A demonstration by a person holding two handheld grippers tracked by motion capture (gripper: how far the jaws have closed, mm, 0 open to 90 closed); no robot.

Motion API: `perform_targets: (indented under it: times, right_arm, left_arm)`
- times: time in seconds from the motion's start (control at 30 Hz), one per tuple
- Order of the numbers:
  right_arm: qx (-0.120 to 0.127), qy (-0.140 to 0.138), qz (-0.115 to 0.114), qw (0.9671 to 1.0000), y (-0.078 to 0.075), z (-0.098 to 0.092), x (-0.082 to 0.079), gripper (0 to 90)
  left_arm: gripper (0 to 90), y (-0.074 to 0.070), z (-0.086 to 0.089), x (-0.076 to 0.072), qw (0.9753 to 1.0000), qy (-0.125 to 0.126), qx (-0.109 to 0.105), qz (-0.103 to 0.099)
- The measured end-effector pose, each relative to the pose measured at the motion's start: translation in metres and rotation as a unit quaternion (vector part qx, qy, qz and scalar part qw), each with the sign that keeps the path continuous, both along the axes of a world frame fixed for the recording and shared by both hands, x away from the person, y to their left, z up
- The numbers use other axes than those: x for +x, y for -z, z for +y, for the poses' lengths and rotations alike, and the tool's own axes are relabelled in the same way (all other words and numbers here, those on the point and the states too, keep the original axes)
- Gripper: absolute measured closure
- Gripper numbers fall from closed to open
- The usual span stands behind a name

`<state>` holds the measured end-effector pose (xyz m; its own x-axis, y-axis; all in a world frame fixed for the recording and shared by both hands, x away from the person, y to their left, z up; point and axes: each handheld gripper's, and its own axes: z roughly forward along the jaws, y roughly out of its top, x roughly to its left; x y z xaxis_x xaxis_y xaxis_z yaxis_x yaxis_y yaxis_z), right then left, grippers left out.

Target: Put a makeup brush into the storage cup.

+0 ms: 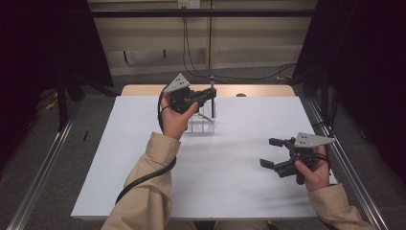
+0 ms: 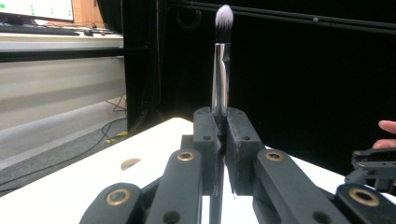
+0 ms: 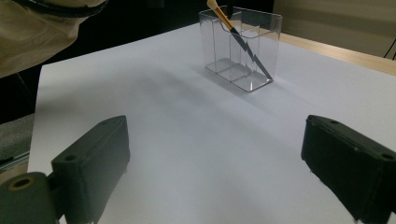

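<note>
The left gripper (image 1: 211,94) is held raised over the far middle of the white desk (image 1: 143,158), its jaws clamped tight on a slim makeup brush with a shiny silver ferrule and a pale, white-tipped tuft of bristles (image 2: 220,74). In the left gripper view the brush stands upright between the two jaw pads, bristles at the top, its dark handle running down between them. In the high view the brush (image 1: 212,96) hangs just above a clear plastic box divided into compartments (image 1: 201,125), which stands on the desk right below the left hand. In the right gripper view that clear box (image 3: 243,46) holds a thin stick with an orange upper end and a dark lower part (image 3: 233,35), leaning diagonally inside it. The right gripper (image 1: 270,152) sits low over the right side of the desk, well apart from the box, its jaws spread wide with nothing between them.
</note>
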<state>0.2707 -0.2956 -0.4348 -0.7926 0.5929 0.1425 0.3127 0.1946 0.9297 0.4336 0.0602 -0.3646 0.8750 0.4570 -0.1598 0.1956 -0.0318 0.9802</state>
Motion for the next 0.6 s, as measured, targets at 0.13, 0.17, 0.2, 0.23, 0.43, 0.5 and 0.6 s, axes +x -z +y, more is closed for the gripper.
perform_targets:
  times: [0.13, 0.17, 0.2, 0.23, 0.43, 0.5, 0.6]
  right_arm:
    - [0.000, -0.002, 0.000, 1.0000, 0.000, 0.000, 0.000, 7.6]
    - [0.001, -0.003, 0.000, 1.0000, 0.000, 0.001, 0.000, 7.6]
    - [0.002, -0.004, 0.001, 1.0000, 0.000, 0.001, 0.000, 7.7]
    - [0.001, -0.003, 0.001, 1.0000, 0.000, 0.000, 0.000, 7.8]
    - [0.000, -0.003, 0.001, 1.0000, 0.000, 0.000, 0.000, 7.8]
    - [0.000, -0.003, 0.000, 1.0000, 0.000, 0.000, 0.000, 7.8]
    - [0.000, -0.003, 0.000, 1.0000, 0.000, 0.000, 0.000, 7.8]
  left_arm:
    - [83.9, 0.002, -0.002, 0.004, 1.0000, -0.008, 0.000, 0.000]
    - [84.0, 0.002, -0.002, 0.005, 0.9999, -0.010, 0.002, 0.000]
    - [84.0, 0.002, -0.002, 0.005, 0.9999, -0.013, 0.003, -0.001]
    - [84.0, 0.003, -0.003, 0.006, 0.9999, -0.014, 0.002, 0.000]
    - [83.9, 0.005, -0.005, 0.012, 0.9997, -0.024, 0.006, -0.001]
    - [84.0, 0.006, -0.006, 0.013, 0.9996, -0.027, 0.006, -0.001]
    - [83.9, 0.008, -0.007, 0.014, 0.9995, -0.031, 0.009, -0.001]
